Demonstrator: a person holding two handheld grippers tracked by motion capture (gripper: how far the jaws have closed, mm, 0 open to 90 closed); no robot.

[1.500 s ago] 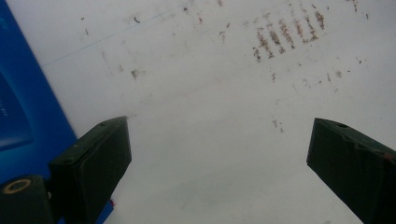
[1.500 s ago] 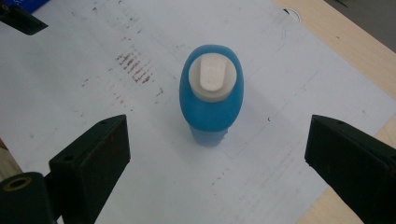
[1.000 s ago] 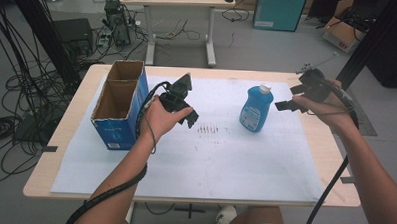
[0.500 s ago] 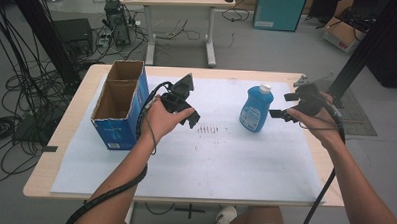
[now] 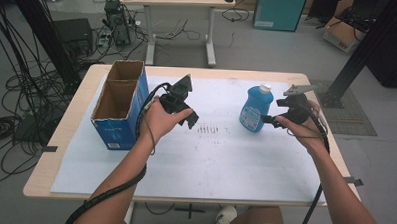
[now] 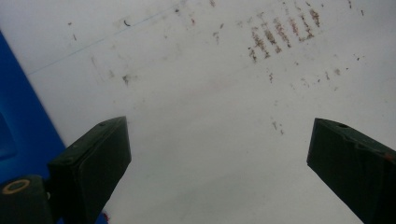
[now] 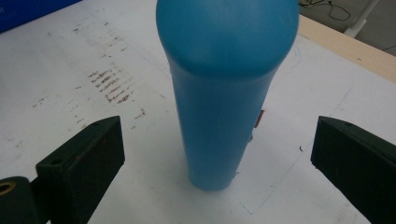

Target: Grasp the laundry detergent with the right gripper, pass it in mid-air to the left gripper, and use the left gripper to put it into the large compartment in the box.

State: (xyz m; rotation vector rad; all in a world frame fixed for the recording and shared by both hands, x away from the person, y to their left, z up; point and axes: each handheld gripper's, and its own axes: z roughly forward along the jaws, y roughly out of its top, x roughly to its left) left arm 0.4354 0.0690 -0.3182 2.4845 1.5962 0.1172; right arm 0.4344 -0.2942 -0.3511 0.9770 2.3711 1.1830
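- Blue bottle [image 5: 255, 110] stands upright on the white sheet [image 5: 224, 163], right of centre, white cap [image 5: 265, 88] on top; well apart from the cardboard box [image 5: 117, 103] at the left edge.
- Right gripper [image 5: 272, 119] sits just beside the bottle on its right, jaws wide. In the right gripper view the bottle [image 7: 224, 93] is centred between them with a gap on both sides, no contact. Reads as lining up for a side grasp on the body.
- Low approach makes sense: the body is narrower there than at the shoulder, so the jaws fit around it.
- Left gripper [image 5: 188, 119] hovers mid-table beside the box, jaws wide, nothing held. Left gripper view looks down on bare sheet with scuff marks [image 6: 280, 32] and the box's blue wall [image 6: 21, 126] at the left. Likely parked clear of the right hand's reach.
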